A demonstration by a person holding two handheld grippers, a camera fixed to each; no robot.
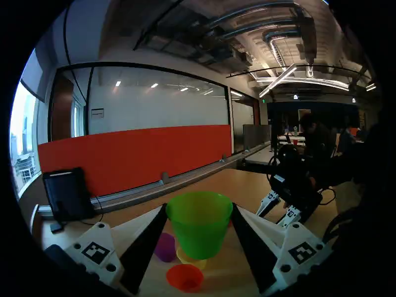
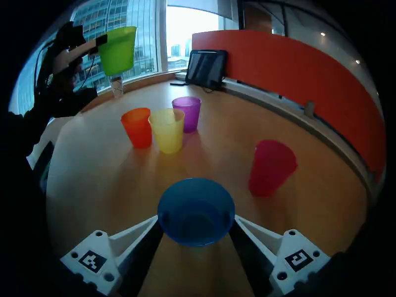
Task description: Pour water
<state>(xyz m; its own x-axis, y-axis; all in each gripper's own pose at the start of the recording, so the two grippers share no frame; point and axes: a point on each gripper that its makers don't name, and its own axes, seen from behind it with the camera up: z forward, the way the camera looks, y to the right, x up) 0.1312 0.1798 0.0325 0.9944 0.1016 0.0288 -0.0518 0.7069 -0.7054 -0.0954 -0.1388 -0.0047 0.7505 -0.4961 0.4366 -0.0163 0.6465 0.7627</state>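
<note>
My left gripper [image 1: 199, 210] is shut on an upright green cup [image 1: 199, 225], held high above the wooden table [image 1: 247, 183]. Under it stand a purple cup [image 1: 165, 246], a yellow cup [image 1: 193, 261] partly hidden, and an orange cup [image 1: 184, 277]. My right gripper [image 2: 196, 220] is shut on a blue cup [image 2: 196, 212], low over the table with its mouth facing the camera. Ahead of it stand the orange cup [image 2: 137, 127], yellow cup [image 2: 168, 129] and purple cup [image 2: 187, 113] in a cluster. The green cup [image 2: 119, 49] hangs above them at the upper left.
A red cup [image 2: 271, 167] stands upside down, right of the cluster. A dark tablet [image 2: 207, 68] leans at the table's far edge below an orange wall panel [image 2: 307, 74]. A small pale cup [image 2: 116, 85] stands by the window. A person [image 1: 314, 136] sits in the background.
</note>
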